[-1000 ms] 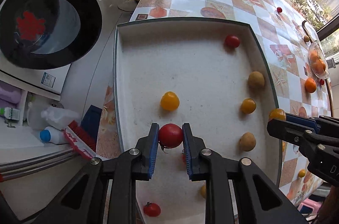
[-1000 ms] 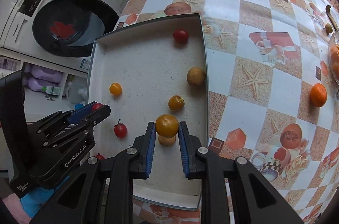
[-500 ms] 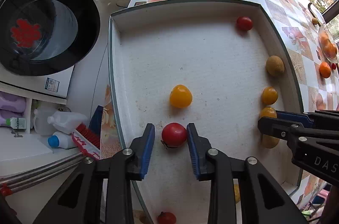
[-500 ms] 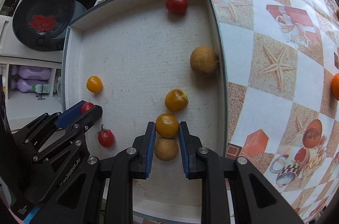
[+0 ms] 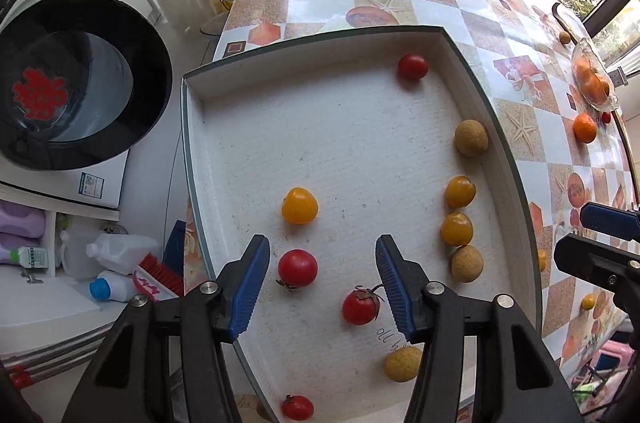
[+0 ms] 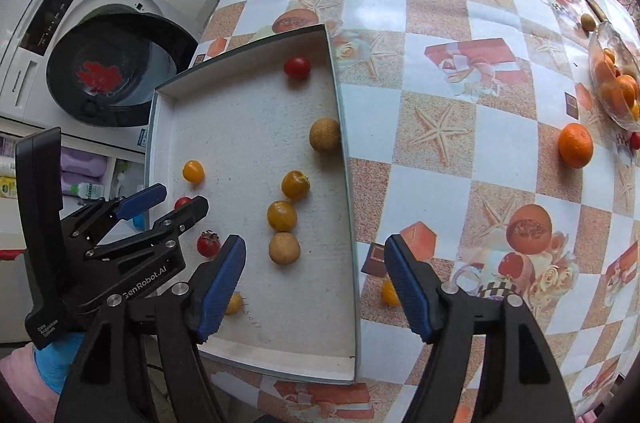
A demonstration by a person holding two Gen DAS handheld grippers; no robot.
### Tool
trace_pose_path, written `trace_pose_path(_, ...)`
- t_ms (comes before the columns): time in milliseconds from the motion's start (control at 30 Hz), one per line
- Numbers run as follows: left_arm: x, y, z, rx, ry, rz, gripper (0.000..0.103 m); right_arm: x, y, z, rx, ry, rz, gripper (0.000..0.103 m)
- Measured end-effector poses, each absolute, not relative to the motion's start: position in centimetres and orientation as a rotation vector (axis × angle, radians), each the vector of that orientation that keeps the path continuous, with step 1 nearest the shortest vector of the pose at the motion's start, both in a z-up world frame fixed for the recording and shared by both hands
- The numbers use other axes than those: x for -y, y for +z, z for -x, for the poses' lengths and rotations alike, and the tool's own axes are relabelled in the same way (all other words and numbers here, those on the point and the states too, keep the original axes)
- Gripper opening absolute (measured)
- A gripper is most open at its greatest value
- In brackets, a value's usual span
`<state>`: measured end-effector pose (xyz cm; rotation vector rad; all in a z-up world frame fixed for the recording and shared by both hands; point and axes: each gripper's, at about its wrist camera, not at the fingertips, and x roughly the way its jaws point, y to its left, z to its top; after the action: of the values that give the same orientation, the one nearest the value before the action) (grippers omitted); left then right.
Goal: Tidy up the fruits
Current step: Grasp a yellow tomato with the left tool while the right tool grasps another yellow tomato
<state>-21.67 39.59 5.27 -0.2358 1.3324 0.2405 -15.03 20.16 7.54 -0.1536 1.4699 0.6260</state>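
White-lined tray sits at the tabletop corner beside a washer. The left tongs are spread wide and hold nothing; a red tomato lies on the tray floor between the blue pads, nearer the left one, and a stemmed tomato lies just inside the right pad. A yellow tomato sits just beyond them. Along the tray's right wall runs a row: a tan fruit, two yellow tomatoes and another tan fruit, the last three nearly touching. Another red tomato rests near the far corner.

The right tongs are also wide open and empty, straddling the tray's right wall. An orange lies on the tabletop well apart, near a glass bowl of fruit.
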Motion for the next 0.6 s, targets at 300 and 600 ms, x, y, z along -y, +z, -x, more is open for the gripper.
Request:
trace_pose_path(300,-33.3,8.1,20.5,-1.275,0.107,0.129,0.057,-9.3,6.4,16.0,-1.506,0.378,0.08,0.075)
trace_pose_path(600,-24.9,8.6,18.0,-1.273,-0.118,-0.013,0.057,-3.3,4.4,17.8,-1.549,0.26,0.038,0.075)
